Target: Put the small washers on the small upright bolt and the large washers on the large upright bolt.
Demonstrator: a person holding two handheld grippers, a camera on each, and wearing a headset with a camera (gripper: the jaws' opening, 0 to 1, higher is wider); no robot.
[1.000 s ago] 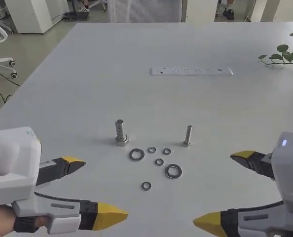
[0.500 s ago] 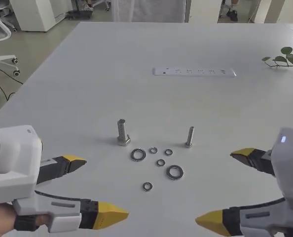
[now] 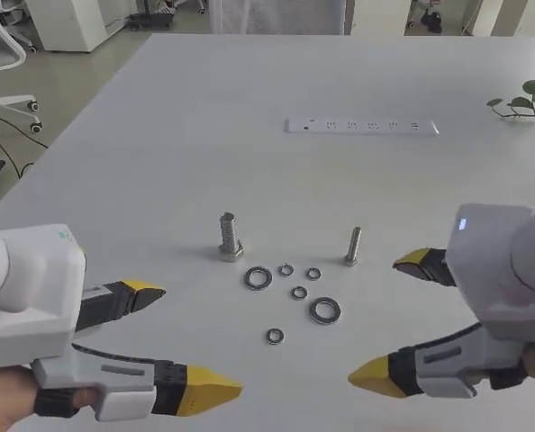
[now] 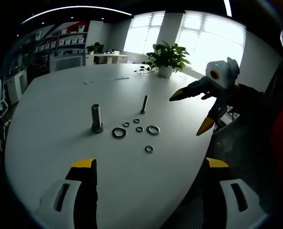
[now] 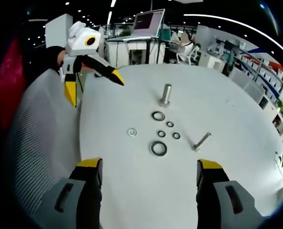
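Observation:
On the white table (image 3: 249, 135) the large bolt (image 3: 230, 236) (image 4: 96, 118) (image 5: 166, 94) stands upright on its head, left of the thinner small bolt (image 3: 353, 246) (image 4: 144, 103) (image 5: 201, 141). Between and in front of them lie two large washers (image 3: 258, 278) (image 3: 324, 310) and several small washers (image 3: 299, 292) (image 4: 149, 149) (image 5: 132, 132), all flat on the table. My left gripper (image 3: 186, 340) (image 4: 150, 164) (image 5: 95, 91) hangs open at the near left. My right gripper (image 3: 385, 317) (image 5: 149, 165) (image 4: 188, 114) is open too, just right of the washers. Neither holds anything.
A white power strip (image 3: 362, 127) lies further back on the table. A potted plant (image 3: 529, 97) reaches in at the far right edge. Office chairs (image 3: 2, 54) stand on the floor beyond the left edge.
My right gripper has moved up and to the left, closer to the small bolt and the washers. The left gripper has hardly moved. The bolts and washers lie as before.

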